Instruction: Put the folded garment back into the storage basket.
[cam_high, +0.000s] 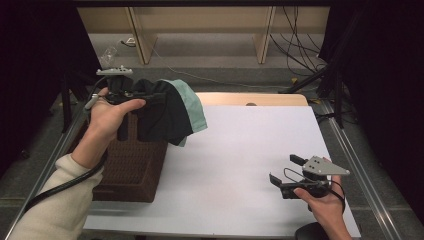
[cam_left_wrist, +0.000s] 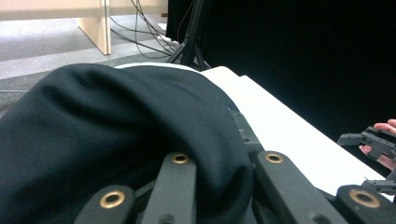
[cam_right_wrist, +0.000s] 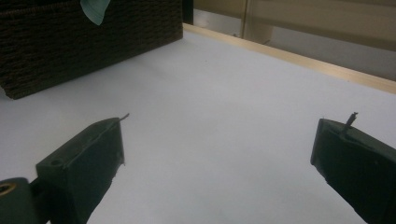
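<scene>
Left tongs (cam_high: 150, 97), upper left of the high view, are clamped on a dark navy cloth garment with a pale green lining (cam_high: 172, 112), held raised above a dark brown woven wicker basket (cam_high: 132, 167) on the white desk (cam_high: 240, 165). In the left gripper view the navy fabric drapes over the jaws. Right tongs (cam_high: 284, 172), lower right, stand wide apart, gripping nothing, just over the bare desk.
</scene>
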